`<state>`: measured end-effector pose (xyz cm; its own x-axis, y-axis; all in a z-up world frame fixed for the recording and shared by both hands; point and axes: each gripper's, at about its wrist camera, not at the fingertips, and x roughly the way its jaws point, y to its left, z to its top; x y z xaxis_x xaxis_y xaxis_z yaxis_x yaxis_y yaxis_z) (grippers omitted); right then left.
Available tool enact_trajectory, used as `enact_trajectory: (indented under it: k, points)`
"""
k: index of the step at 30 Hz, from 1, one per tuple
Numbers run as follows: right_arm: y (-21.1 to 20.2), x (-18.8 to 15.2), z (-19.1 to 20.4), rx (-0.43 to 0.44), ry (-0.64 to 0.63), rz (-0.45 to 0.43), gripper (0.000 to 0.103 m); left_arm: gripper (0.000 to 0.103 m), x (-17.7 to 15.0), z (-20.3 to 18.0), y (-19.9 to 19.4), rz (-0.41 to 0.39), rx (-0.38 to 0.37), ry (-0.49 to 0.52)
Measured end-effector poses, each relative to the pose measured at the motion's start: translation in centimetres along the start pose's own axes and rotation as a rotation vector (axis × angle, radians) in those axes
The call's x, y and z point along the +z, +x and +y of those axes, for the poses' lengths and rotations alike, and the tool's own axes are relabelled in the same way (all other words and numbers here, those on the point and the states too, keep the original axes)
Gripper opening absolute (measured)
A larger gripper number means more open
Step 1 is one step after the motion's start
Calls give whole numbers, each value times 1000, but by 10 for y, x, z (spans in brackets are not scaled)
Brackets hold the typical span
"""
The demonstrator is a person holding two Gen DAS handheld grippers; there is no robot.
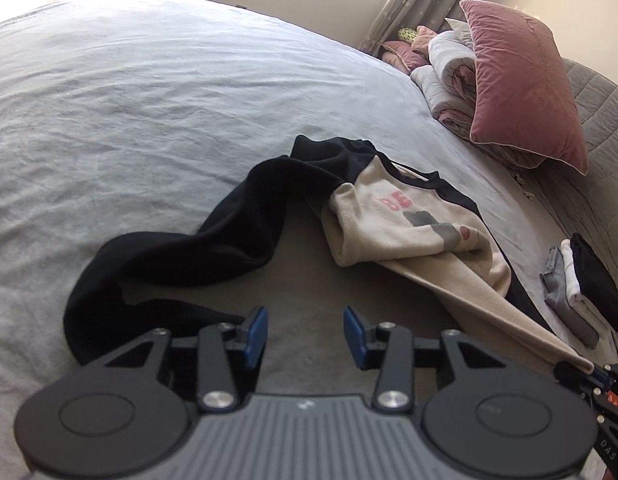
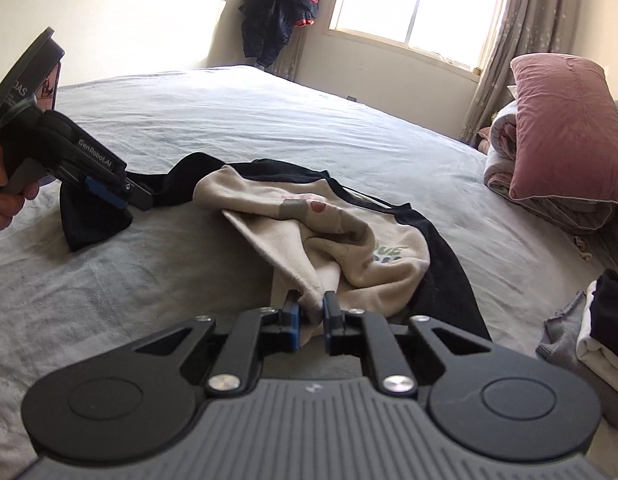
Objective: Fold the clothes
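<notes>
A cream shirt with black sleeves [image 1: 393, 224] lies crumpled on the grey bed [image 1: 149, 100]. Its long black sleeve [image 1: 213, 248] trails toward my left gripper [image 1: 305, 330], which is open just above the sheet with nothing between its blue pads; the sleeve's cuff lies beside the left finger. My right gripper [image 2: 311, 314] is shut on the shirt's cream hem [image 2: 309, 276], pulled taut; it also shows as the right gripper [image 1: 589, 376] at the lower right of the left wrist view. In the right wrist view a hand holds the left gripper [image 2: 139, 200] over the black sleeve [image 2: 93, 220].
A small stack of folded clothes [image 1: 581, 288] sits on the bed at the right, near the shirt. Pink pillows [image 1: 525, 92] and a rolled duvet [image 1: 449, 80] are piled by the curtain. A dark jacket [image 2: 281, 12] hangs beside the window [image 2: 413, 4].
</notes>
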<state>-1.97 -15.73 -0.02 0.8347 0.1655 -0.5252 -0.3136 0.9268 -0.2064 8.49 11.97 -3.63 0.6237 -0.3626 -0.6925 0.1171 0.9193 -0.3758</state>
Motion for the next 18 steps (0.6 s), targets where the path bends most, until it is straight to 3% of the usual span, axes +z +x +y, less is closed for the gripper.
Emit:
enact_trajectory:
  k: [3,9,13,16,18]
  points:
    - [-6,-2,-11,-16,23,-7,12,45,-1,-12,10,-5,-19,29]
    - [-12,-9,-31,-25,71,-7,12,55,-7,-51,23,-54,-72,201]
    - [-8,-14,-36,-31,76,4,12,54,-12,-72,41,-69,-14,306]
    - [-6,-18,-41,-33,81,15,12,48,-17,-83,52,-94,31,403]
    - [-6,-20,-45,-41,88,14,12,23,-18,-87,55,-118,44,436]
